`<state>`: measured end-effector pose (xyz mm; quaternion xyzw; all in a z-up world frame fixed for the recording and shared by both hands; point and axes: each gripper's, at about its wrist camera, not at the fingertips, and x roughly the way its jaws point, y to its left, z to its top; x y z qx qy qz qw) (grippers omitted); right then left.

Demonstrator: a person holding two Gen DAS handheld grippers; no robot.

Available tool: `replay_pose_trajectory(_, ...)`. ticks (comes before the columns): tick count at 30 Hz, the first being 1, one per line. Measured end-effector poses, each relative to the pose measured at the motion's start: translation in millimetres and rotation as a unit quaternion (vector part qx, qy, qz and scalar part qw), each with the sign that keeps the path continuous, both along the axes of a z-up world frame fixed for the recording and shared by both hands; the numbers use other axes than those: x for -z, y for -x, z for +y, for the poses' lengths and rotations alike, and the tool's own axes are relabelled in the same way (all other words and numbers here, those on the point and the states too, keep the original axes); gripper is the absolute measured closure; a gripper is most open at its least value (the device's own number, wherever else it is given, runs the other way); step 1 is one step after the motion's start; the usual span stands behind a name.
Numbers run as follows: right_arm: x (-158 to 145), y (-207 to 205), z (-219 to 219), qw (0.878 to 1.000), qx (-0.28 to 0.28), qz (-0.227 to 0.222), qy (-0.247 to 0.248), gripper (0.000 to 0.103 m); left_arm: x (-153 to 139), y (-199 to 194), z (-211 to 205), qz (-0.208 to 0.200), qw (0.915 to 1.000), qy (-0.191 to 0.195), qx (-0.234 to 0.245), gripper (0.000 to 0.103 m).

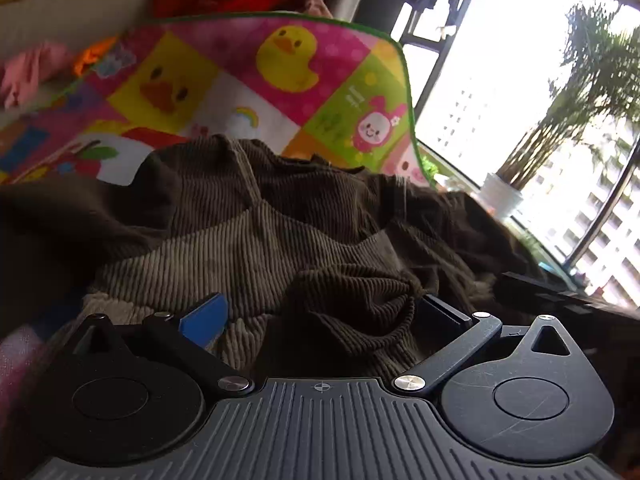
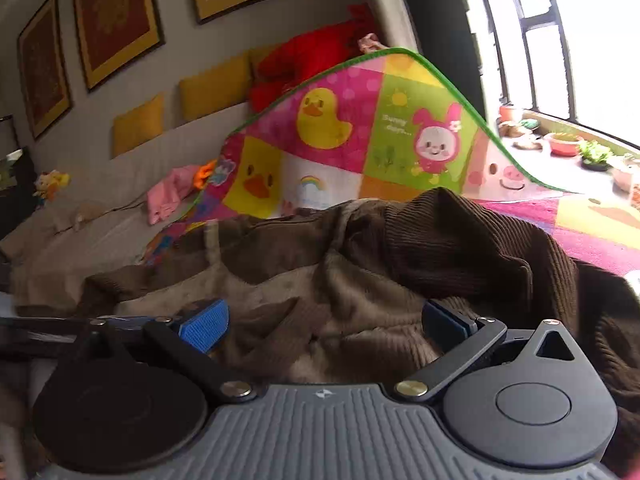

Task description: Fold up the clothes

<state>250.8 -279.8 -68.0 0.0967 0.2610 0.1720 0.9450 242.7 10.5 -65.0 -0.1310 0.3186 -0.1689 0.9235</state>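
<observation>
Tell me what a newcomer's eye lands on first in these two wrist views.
First, the bright patchwork play mat with yellow ducks and a pink bunny, its green-edged far end curled up behind the clothes. In front of it a rumpled brown ribbed garment fills the middle, right ahead of each open hand-held gripper. Then the glaring window at the right, with a potted plant before it.

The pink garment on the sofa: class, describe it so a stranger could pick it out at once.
Start at the grey sofa under the framed pictures. Just left of the colourful duck-patterned mat, the pink garment lies crumpled on the seat. It is pale pink, unlike the orange item touching it or the yellow cushions behind.
</observation>
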Motion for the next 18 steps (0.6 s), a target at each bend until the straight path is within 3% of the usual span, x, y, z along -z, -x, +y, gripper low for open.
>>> replay_pose_trajectory(7,16.2,-18.9,-9.7,0.996,-0.011,0.076,-0.037,0.000,-4.5,0.9,-6.4,0.003,0.9999,-0.012,0.005,0.000)
replay_pose_trajectory(10,14.6,-20.3,-2.2,0.996,-0.029,0.089,-0.002,0.000,-3.8,-1.3,-3.7,0.005,0.9999,-0.008,0.009,0.000)
replay_pose_trajectory(14,-9.0,3.2,8.9,0.993,-0.047,0.037,0.099,0.000,-4.0,-0.7,-6.1,0.009,0.9995,-0.024,0.020,0.000)
replay_pose_trajectory(15,-14.3,6.9,11.7,0.988,-0.037,0.011,0.147,0.000,-3.9,0.5,-8.5,0.008,0.9993,-0.031,0.021,0.000)
replay_pose_trajectory(17,-23.3,10.7,17.3,0.961,0.004,-0.058,0.272,0.003,-3.8,0.7,-10.9,0.008,0.9990,-0.039,0.021,0.000)
replay_pose_trajectory(18,-25.1,6.5,15.0,0.947,0.017,-0.067,0.313,0.004,-3.7,0.6,-10.4,0.008,0.9990,-0.038,0.020,0.000)
